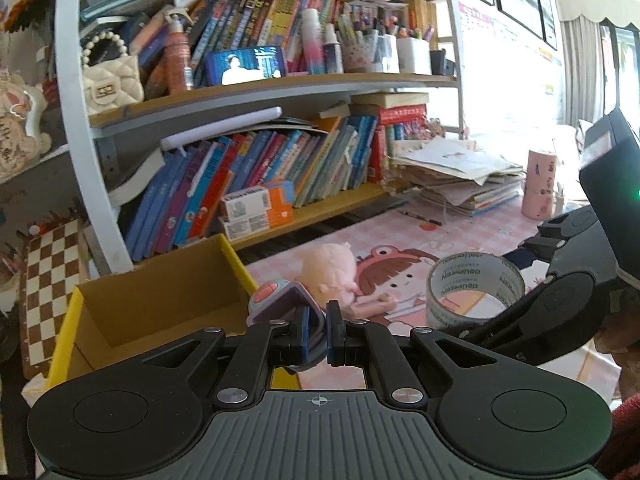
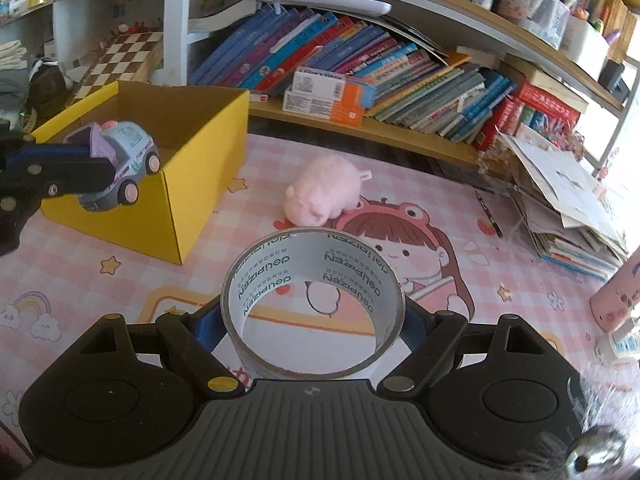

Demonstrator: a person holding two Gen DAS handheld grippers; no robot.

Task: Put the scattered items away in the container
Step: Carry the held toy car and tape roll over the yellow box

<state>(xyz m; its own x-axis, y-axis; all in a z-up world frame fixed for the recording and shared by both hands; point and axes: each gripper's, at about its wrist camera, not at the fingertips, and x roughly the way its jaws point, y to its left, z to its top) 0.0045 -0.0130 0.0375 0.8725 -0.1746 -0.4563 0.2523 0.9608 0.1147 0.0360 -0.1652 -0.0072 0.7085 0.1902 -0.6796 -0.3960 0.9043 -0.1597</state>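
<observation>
My left gripper (image 1: 318, 330) is shut on a small purple and white toy car (image 1: 286, 300), held in the air by the near right corner of the yellow cardboard box (image 1: 160, 304). In the right wrist view the toy car (image 2: 120, 156) hangs over the box's front wall (image 2: 120, 220). My right gripper (image 2: 312, 320) is shut on a roll of clear tape (image 2: 312, 304), held above the pink mat; the tape roll (image 1: 474, 288) also shows in the left wrist view. A pink plush toy (image 2: 324, 194) lies on the mat right of the box.
A bookshelf (image 2: 400, 80) full of books runs along the back. A pile of papers and books (image 2: 568, 208) sits at the right. A pink cylinder (image 1: 540, 184) stands at the far right. A pen (image 2: 488, 212) lies on the mat. A chessboard (image 2: 120, 60) leans behind the box.
</observation>
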